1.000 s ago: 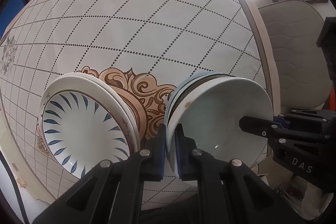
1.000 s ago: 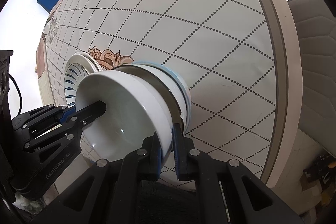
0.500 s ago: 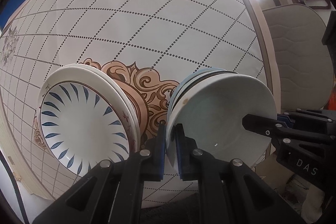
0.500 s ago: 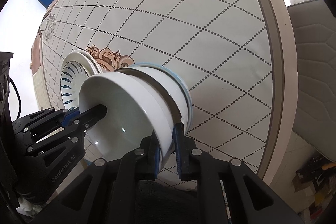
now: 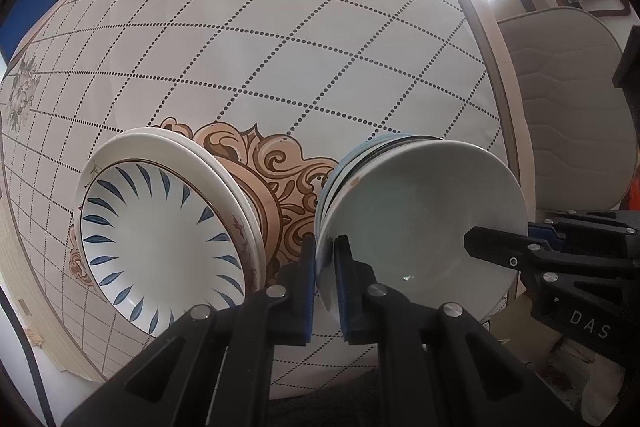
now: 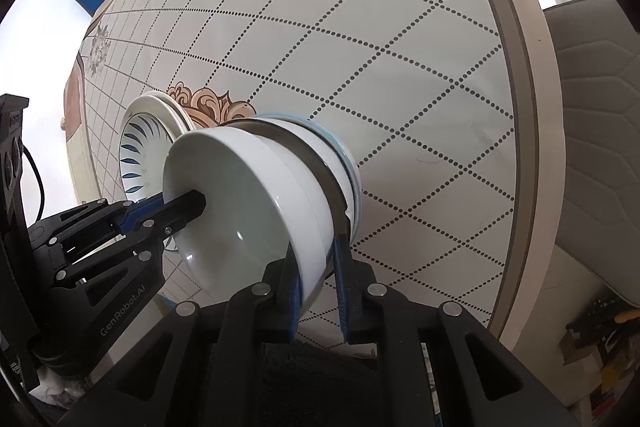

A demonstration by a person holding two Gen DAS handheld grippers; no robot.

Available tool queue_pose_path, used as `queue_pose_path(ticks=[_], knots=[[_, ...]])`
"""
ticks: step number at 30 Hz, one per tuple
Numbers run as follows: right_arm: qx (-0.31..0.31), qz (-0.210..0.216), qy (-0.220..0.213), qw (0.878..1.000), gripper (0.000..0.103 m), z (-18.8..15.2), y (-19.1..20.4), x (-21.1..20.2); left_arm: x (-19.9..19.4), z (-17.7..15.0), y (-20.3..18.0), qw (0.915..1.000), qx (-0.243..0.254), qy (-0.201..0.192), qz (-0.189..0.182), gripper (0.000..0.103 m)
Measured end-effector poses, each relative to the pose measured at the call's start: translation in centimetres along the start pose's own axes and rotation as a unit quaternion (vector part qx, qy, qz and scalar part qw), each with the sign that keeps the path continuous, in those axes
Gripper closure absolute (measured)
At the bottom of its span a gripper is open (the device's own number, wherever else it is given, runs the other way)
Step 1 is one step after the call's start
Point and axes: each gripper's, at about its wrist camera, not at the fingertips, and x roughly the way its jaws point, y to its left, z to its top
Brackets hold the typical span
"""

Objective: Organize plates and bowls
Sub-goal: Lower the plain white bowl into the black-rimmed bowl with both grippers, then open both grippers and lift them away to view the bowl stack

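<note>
Left gripper [image 5: 325, 283] clenched on rim of glossy white ceramic bowl [image 5: 420, 227] atop nested bowl stack; right gripper [image 6: 318, 287] jaws opening around opposite rim, loosened.

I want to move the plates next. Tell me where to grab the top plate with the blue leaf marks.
Grip the blue-leaf plate by its raised rim, coming from the near edge. It tops a plate stack, so its rim stands clear of the table.
</note>
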Motion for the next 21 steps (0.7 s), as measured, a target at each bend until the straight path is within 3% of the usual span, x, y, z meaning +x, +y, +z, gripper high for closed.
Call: queue_pose_path(ticks=[12, 21], knots=[[0.010, 0.017, -0.009, 1.000, 0.087, -0.4, -1.1, -0.9, -0.1, 0.3, -0.4, 0.9999, 0.005, -0.007, 0.009, 0.096], [0.001, -0.002, -0.016, 1.000, 0.087, -0.6, -0.6, -0.1, 0.0, -0.6, 0.3, 0.9996, -0.023, -0.010, 0.010, 0.093]])
